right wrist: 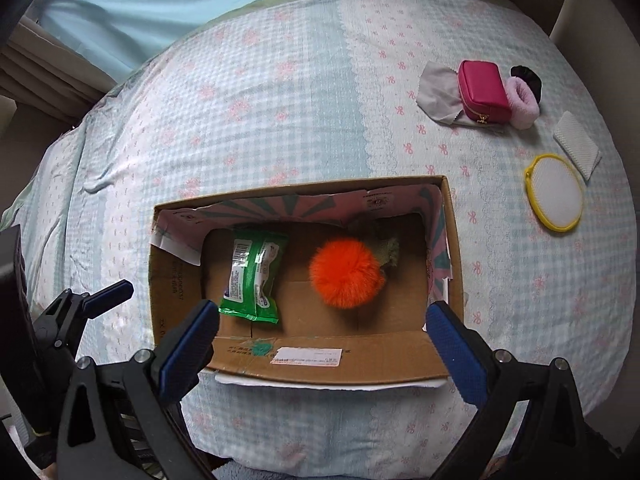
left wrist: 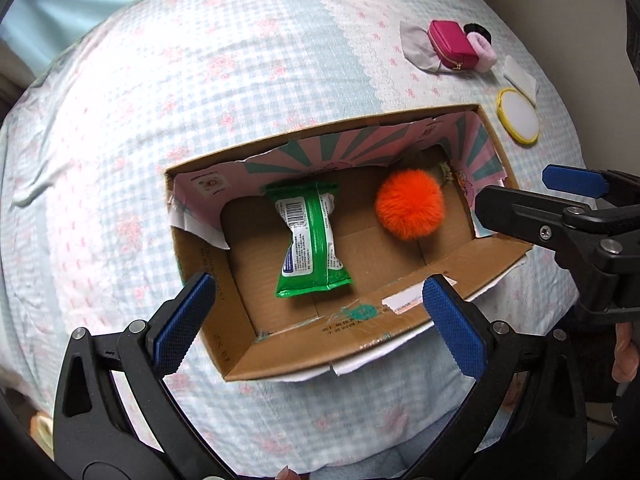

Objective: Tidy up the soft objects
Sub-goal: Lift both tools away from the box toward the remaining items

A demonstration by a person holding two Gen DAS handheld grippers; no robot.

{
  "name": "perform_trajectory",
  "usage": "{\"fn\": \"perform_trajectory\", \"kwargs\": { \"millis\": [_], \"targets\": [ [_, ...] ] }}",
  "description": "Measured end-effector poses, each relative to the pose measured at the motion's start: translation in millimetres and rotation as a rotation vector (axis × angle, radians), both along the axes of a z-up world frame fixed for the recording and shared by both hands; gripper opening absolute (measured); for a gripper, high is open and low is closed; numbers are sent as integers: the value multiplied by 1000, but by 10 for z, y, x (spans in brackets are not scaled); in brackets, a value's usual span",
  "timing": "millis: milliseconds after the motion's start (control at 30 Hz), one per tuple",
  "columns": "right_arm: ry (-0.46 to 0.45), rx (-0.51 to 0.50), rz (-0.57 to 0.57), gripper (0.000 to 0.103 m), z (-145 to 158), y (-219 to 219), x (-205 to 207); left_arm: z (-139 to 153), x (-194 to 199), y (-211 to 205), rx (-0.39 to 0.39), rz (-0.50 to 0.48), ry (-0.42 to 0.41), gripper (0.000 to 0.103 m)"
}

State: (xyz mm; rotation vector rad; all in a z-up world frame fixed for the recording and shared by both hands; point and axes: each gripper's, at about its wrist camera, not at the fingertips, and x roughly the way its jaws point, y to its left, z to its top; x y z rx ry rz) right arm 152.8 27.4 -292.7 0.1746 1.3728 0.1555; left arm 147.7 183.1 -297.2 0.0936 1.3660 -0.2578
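An open cardboard box (left wrist: 400,322) (right wrist: 320,374) lies on the bed. Inside it, a green wipes packet (left wrist: 310,240) (right wrist: 254,276) lies on the left and an orange pompom (left wrist: 410,204) (right wrist: 346,274) on the right. My left gripper (left wrist: 320,316) hangs open above the box's near wall, nothing between its blue pads (left wrist: 182,326). My right gripper (right wrist: 322,346) is likewise open and empty over the near wall. In the left wrist view the right gripper (left wrist: 532,200) shows at the box's right end; in the right wrist view the left gripper (right wrist: 92,304) shows at the left edge.
On the checked bedspread (right wrist: 280,120) at the far right lie a magenta pouch (right wrist: 484,90) on a grey cloth (right wrist: 438,94), a pink scrunchie (right wrist: 522,104), a black scrunchie (right wrist: 528,74), a white pad (right wrist: 576,144) and a yellow-rimmed round puff (right wrist: 554,192). A light blue curtain (right wrist: 180,8) hangs behind.
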Motion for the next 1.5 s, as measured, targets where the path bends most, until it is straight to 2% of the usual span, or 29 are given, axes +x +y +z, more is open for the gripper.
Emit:
{"fn": "perform_trajectory", "kwargs": {
  "millis": [200,333,500,667,833,1000,1133,1300,1500],
  "targets": [
    [-103,-6,5,103,684,-47,-388,725,-387,86,-31,54,-92,103],
    [-179,-16,-35,103,1119,-214,-653,1293,-589,111,-55,94,-202,103],
    [-314,-78,-122,103,1616,-580,-962,1928,-755,-12,-72,103,-362,103],
    [-405,-125,-200,103,1941,-1060,-1176,2312,-801,-320,-130,94,-450,103],
    [-445,-139,-214,103,2039,-1533,-1223,2391,-802,-753,-142,94,-471,103],
    [-449,-154,-174,103,1992,-1986,-1160,2325,-743,-1256,-140,124,-461,103],
    [-448,-128,-165,103,1907,-2382,-1040,2243,-627,-1636,-127,151,-448,103],
    [-441,-139,-141,103,1740,-2780,-776,2094,-380,-2005,-131,196,-414,103],
    [-418,-117,-164,103,1469,-3136,-372,1825,128,-2333,-118,202,-350,103]
  ]
}}
